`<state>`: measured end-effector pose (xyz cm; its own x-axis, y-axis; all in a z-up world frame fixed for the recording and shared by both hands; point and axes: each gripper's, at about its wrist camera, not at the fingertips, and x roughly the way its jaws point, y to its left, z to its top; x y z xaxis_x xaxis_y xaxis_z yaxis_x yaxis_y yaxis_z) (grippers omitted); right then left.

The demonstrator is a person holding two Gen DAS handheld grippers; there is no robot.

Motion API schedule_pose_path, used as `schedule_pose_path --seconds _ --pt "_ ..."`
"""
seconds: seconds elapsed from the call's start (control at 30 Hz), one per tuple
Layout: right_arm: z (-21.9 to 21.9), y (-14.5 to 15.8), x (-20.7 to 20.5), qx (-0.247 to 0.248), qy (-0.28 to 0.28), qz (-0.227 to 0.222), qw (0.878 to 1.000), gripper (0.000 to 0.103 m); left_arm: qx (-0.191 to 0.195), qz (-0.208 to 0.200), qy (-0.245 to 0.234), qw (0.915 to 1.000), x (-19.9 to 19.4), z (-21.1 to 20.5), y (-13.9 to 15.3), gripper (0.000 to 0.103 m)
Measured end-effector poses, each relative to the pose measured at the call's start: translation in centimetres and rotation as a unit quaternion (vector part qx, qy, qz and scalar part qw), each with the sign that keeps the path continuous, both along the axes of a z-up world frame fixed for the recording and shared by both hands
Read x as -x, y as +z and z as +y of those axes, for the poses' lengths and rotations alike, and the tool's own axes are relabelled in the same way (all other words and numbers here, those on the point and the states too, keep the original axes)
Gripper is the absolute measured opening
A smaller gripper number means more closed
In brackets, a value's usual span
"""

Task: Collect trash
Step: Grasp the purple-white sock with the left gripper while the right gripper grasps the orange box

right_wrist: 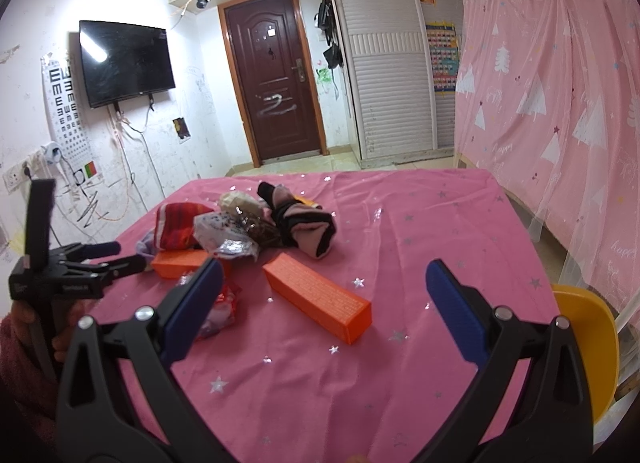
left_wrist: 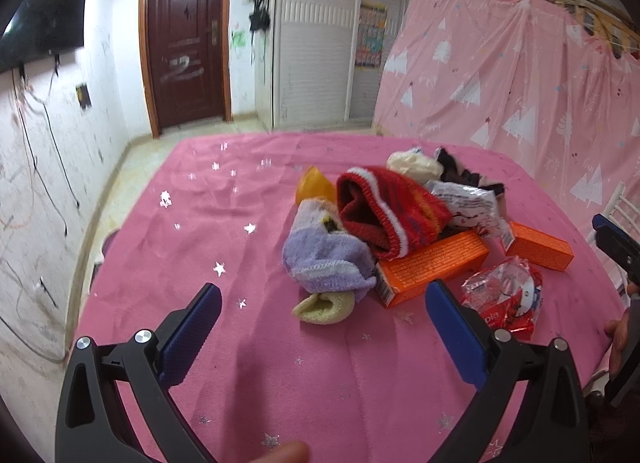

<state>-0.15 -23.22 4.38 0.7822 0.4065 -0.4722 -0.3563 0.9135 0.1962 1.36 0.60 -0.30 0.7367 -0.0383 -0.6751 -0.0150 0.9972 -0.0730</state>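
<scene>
A pile lies on the pink table (left_wrist: 240,223): two orange boxes (left_wrist: 434,267) (left_wrist: 540,249), a red crinkled wrapper (left_wrist: 508,299), a silver wrapper (left_wrist: 468,203), a red sock (left_wrist: 384,211), a purple sock (left_wrist: 324,255) and a yellow-orange item (left_wrist: 312,183). My left gripper (left_wrist: 324,303) is open and empty, hovering just in front of the pile. My right gripper (right_wrist: 324,283) is open and empty above the nearer orange box (right_wrist: 320,297). The red wrapper (right_wrist: 224,307) sits behind its left finger. The left gripper (right_wrist: 116,257) shows at the left edge.
A dark and pink sock (right_wrist: 304,223) and a cream bundle (right_wrist: 240,199) lie at the pile's far side. A yellow chair (right_wrist: 588,343) stands at the table's right. A pink curtain (right_wrist: 560,83) hangs on the right. A door (right_wrist: 276,79) is straight behind.
</scene>
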Motion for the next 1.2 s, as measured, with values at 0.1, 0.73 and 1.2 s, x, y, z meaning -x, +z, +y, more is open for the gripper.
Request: schedule_pose_path --seconds 0.1,0.73,1.2 --pt "0.0 0.0 -0.4 0.014 0.011 0.008 1.000 0.097 -0.005 0.032 0.004 0.9995 -1.4 0.4 -0.4 0.095" --pt "2.6 -0.8 -4.0 0.098 0.067 0.099 0.988 0.087 0.050 0.126 -0.038 0.9901 -6.3 2.6 -0.5 0.078" --pt "6.6 -2.4 -6.4 0.185 0.110 0.141 0.966 0.049 0.118 0.125 -0.089 0.9811 -6.6 4.0 -0.7 0.021"
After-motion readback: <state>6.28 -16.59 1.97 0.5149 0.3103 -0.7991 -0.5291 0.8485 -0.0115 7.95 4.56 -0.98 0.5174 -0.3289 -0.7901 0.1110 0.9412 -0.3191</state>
